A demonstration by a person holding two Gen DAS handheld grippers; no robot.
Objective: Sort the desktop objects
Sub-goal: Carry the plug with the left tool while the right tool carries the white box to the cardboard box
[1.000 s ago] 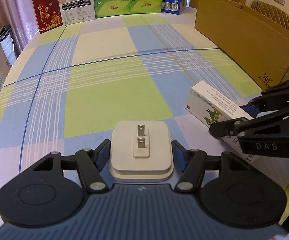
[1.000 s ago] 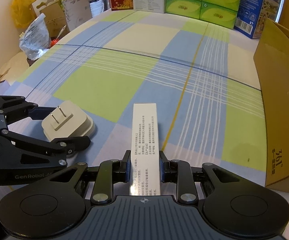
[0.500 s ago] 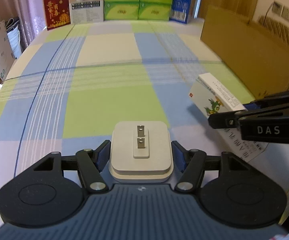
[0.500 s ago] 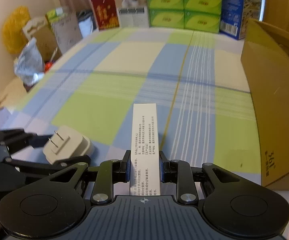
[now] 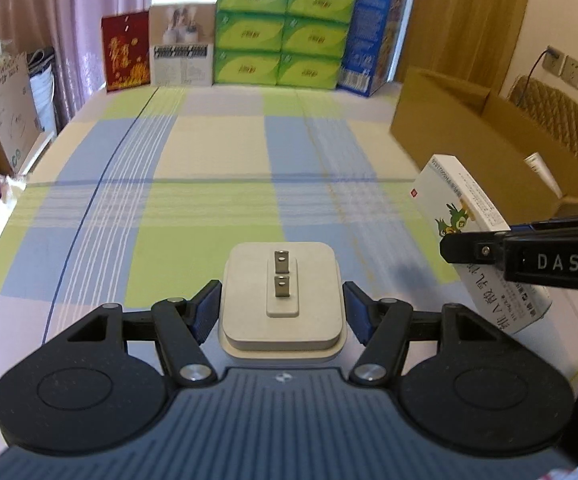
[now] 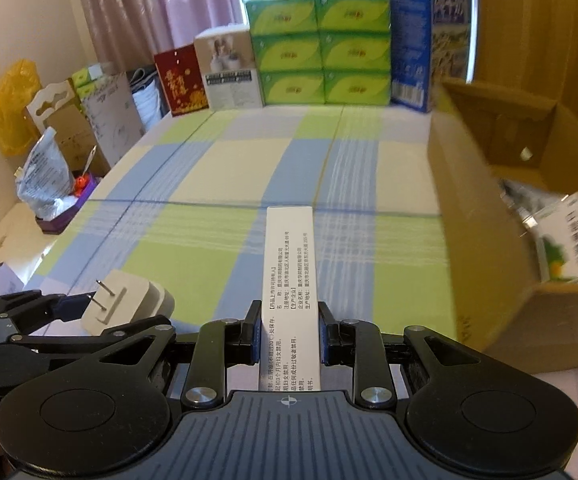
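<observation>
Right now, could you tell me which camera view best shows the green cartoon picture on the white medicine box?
The left wrist view: the white medicine box turns its broad printed face there, held by the right gripper. The right wrist view shows only its narrow text side.

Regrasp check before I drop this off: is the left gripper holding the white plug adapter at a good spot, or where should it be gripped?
Keep it as is. The left gripper clamps the white plug adapter across its two flat opposite sides, coming from behind the body, prongs pointing away from the fingers. Those parallel sides give the pads full contact; its corners are rounded, and the prong face offers nothing to squeeze.
</observation>
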